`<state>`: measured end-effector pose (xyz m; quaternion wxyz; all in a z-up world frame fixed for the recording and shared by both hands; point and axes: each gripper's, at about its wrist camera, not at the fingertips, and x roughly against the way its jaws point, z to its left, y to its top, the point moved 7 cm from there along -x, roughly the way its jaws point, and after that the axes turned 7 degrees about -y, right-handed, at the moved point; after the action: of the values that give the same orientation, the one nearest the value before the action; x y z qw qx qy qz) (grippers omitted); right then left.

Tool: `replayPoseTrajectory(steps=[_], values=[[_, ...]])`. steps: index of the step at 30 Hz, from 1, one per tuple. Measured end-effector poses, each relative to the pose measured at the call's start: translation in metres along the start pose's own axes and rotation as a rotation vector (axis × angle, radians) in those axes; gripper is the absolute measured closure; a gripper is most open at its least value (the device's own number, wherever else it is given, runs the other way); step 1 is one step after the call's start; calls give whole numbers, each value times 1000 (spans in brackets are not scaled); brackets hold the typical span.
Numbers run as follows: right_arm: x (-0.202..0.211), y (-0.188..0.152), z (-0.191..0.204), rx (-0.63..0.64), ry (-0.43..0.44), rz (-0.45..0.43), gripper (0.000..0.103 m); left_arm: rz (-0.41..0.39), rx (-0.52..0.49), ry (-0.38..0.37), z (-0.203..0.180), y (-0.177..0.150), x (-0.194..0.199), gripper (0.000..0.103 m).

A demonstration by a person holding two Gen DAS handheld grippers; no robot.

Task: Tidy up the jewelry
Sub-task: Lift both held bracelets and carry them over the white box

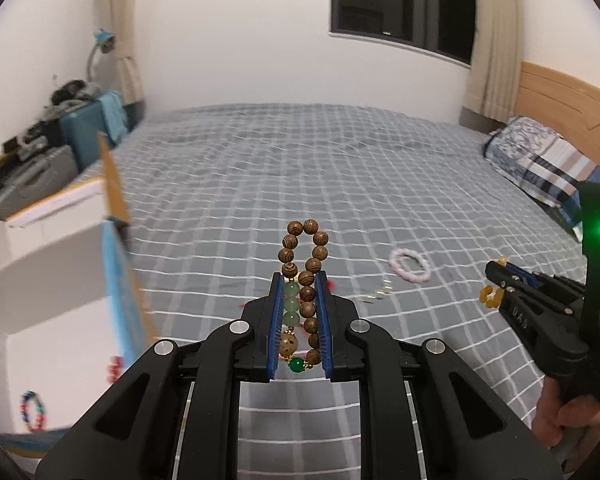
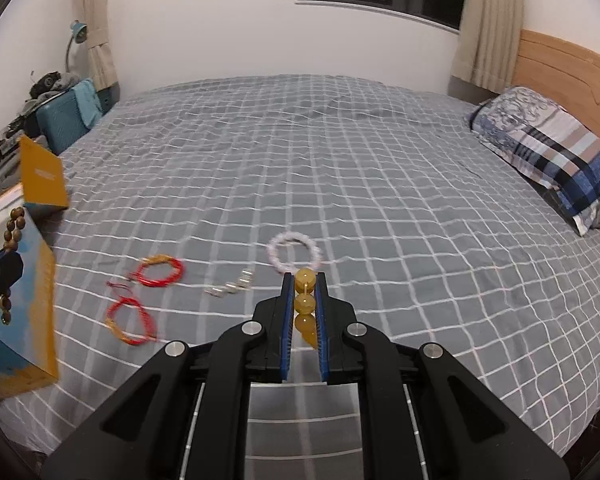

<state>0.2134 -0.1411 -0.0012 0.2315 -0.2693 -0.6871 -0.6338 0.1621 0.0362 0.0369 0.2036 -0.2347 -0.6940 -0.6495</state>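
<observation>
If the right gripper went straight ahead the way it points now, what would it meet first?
Probably the pale pink bead bracelet lying on the bed, just beyond the right gripper, which is shut on a yellow bead bracelet. Depth is unclear; it might pass above.

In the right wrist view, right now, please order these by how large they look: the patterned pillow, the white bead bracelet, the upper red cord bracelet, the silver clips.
1. Patterned pillow, clearly largest.
2. White bead bracelet and upper red cord bracelet: they look alike, so I do not rank them.
3. Silver clips, smallest, though blurred.
</observation>
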Motion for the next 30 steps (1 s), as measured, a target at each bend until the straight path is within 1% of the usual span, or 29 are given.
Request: replayPoseTrajectory(steps=[4,8,9,14,17,19,21,23,26,30], values=[[20,15,39,35,46,-18,94,-19,16,63,38,5,29,88],[42,26,87,79,97,-45,94,-26,48,114,76,7,51,88],[49,29,106,99,117,-55,94,-27,54,130,85,6,57,88],[77,32,176,170,201,-79,94,-19,117,205,145,-3,84,88],[96,27,228,230,254,-95,94,2,160,247,183,-16,96,88],[106,21,255,263,281,-95,94,22,186,273,205,-24,102,88],[112,15,280,294,306,-89,94,46,213,281,225,-34,108,88],[118,7,306,327,330,-80,94,70,243,272,244,-44,111,88],[118,-3,333,366,349,-59,94,105,277,312,271,-61,114,88],[111,-22,363,401,364,6,94,168,324,345,296,-80,108,88]])
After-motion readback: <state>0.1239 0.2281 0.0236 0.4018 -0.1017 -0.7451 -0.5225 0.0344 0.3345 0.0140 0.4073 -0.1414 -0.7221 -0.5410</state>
